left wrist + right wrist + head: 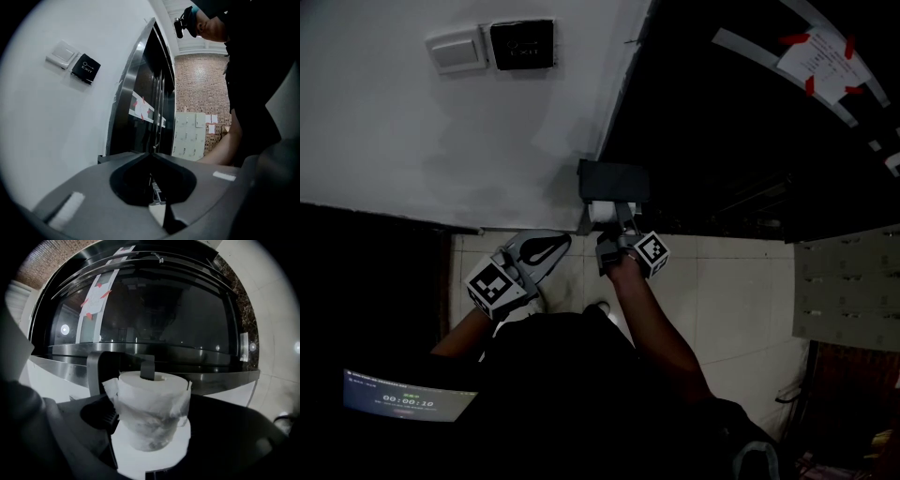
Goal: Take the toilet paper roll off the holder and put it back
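Two grippers: left gripper (558, 246) low at the near left with jaws closed tip to tip on nothing; right gripper (617, 230) reaching level to the holder, jaws clenched on the roll's two sides.
Toilet paper roll (152, 413): white, loose outer wrap crumpled, pinched between the right jaws — right at the holder, under its hood.
Holder (614, 180): dark box-like hood fixed where the white wall meets the dark door, above the floor tiles.
Holder bar (147, 368): dark end showing at the roll's core opening; how far inside the core, cannot tell.
In the way: hood close over the far side of the roll, bar end at the core.
White wall (441, 141): plain, to the left.
Switch plate (457, 50): white, high on the wall.
Exit button (86, 69): black square just right of the switch plate.
Dark door (154, 310): glossy, far behind the holder.
Taped sheet (818, 54): paper held by red tape — on the door, far right.
Lockers (848, 286): grey bank of small doors at the right, contents hidden.
Floor tiles (741, 300): pale, below both grippers.
Screen (408, 401): lit, at the near left.
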Tool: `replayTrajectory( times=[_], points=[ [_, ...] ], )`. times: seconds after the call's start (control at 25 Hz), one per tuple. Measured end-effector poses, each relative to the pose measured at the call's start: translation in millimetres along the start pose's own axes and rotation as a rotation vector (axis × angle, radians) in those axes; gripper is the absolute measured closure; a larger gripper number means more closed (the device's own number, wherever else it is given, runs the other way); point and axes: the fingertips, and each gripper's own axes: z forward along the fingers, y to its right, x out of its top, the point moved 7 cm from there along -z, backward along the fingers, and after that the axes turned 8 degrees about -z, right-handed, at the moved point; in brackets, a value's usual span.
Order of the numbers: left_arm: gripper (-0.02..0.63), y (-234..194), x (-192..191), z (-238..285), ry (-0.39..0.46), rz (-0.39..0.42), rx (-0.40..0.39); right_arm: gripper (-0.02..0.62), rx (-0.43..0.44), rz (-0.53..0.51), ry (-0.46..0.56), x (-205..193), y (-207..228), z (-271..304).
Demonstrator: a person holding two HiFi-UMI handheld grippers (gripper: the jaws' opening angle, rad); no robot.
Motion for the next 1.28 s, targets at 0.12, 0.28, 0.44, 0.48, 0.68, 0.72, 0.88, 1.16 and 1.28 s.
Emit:
replayTrajectory(
  times=[0.12,0.28,0.44,0.48,0.68,0.72,0.88,1.16,1.28],
  points=[
    [0.604,1,1,1,-0.002,-0.002,-0.002,0.138,0.003,-0.015,-0.021,-1,0,-12],
    [0.604,-1,-2,3,0.009,0.014,-0.008,0.138,-0.004,-0.070,-0.064,-2,-8,-30],
    [0.604,0,1,6,0.003,0.011,-0.015,0.138,0.013,-0.215,-0.096,5,-18,-41],
    [0.604,1,2,7,0.000,0.006,-0.017,0.138,0.003,-0.269,-0.102,7,-20,-44],
    [0.604,2,2,10,0.004,0.014,-0.028,0.138,-0.024,-0.637,-0.144,21,-41,-52],
    [0.604,3,3,10,0.000,0.010,-0.027,0.138,-0.020,-0.729,-0.151,24,-48,-52],
    [0.604,4,3,11,-0.010,0.005,-0.025,0.138,0.054,-1.134,-0.195,24,-81,-53],
    [0.604,1,-1,11,0.007,0.021,-0.021,0.138,0.238,-1.412,-0.220,13,-123,-55],
    [0.604,0,-1,10,0.007,0.026,-0.019,0.191,0.307,-1.393,-0.211,11,-136,-58]
  ],
)
